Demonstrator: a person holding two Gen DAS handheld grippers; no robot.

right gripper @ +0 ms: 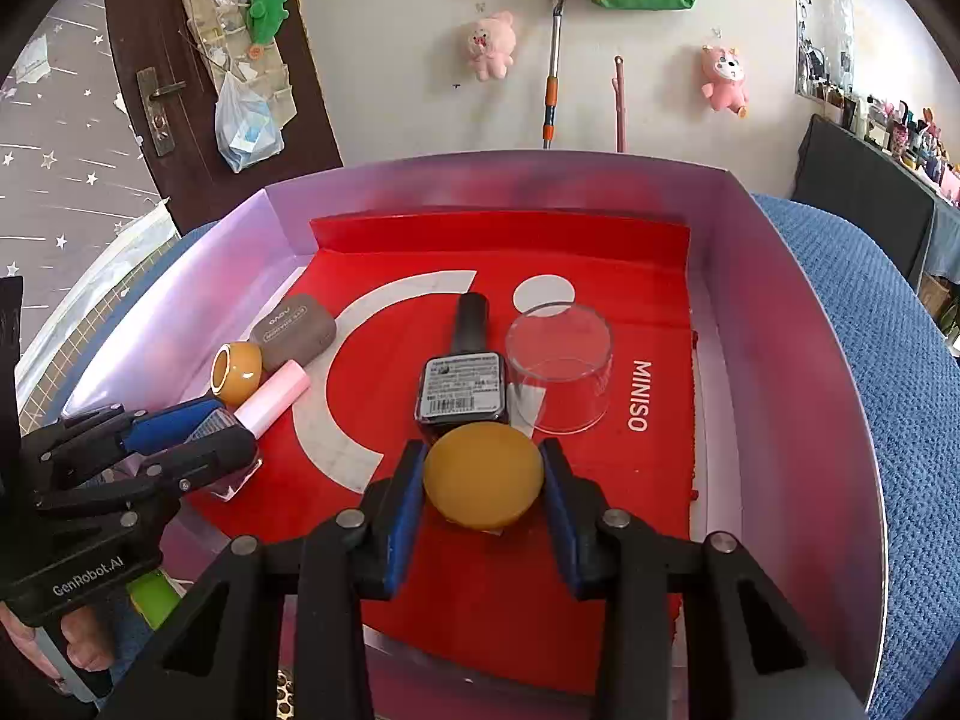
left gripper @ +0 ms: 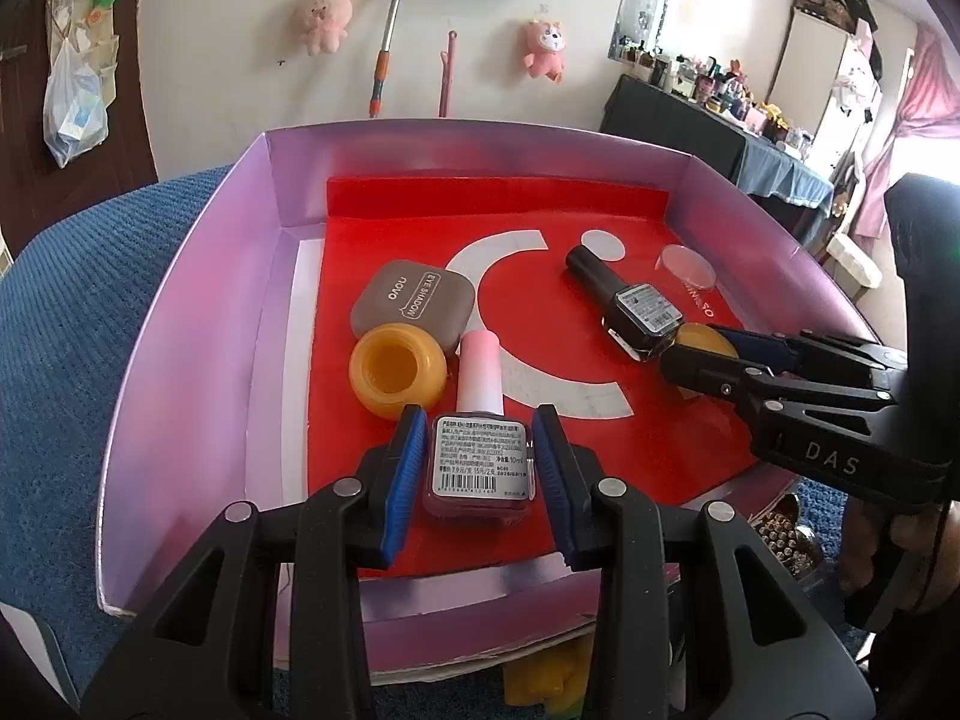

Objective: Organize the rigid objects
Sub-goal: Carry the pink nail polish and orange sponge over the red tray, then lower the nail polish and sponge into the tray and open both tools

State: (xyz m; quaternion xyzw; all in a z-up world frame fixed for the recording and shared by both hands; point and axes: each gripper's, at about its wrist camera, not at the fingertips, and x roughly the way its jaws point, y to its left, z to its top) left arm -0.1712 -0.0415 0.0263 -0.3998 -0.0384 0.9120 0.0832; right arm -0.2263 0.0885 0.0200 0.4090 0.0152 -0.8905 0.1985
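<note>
A shallow pink box (left gripper: pixel 198 324) with a red liner holds the items. My left gripper (left gripper: pixel 480 468) is shut on a pink-capped nail polish bottle (left gripper: pixel 480 456) that lies near the box's front; it also shows in the right wrist view (right gripper: pixel 273 393). My right gripper (right gripper: pixel 483 483) is shut on a round yellow lid (right gripper: pixel 483 474), held low over the liner; the lid also shows in the left wrist view (left gripper: pixel 705 339). A black-capped polish bottle (right gripper: pixel 462 378) lies just beyond the lid. An open yellow jar (left gripper: pixel 396 375) and a grey eyeshadow case (left gripper: pixel 414 303) lie at the left.
A clear plastic cup (right gripper: pixel 561 366) lies on its side to the right of the black-capped bottle. The box (right gripper: pixel 780 360) sits on a blue knitted cloth (left gripper: pixel 72 324). A wall with plush toys and a cluttered dresser stand behind.
</note>
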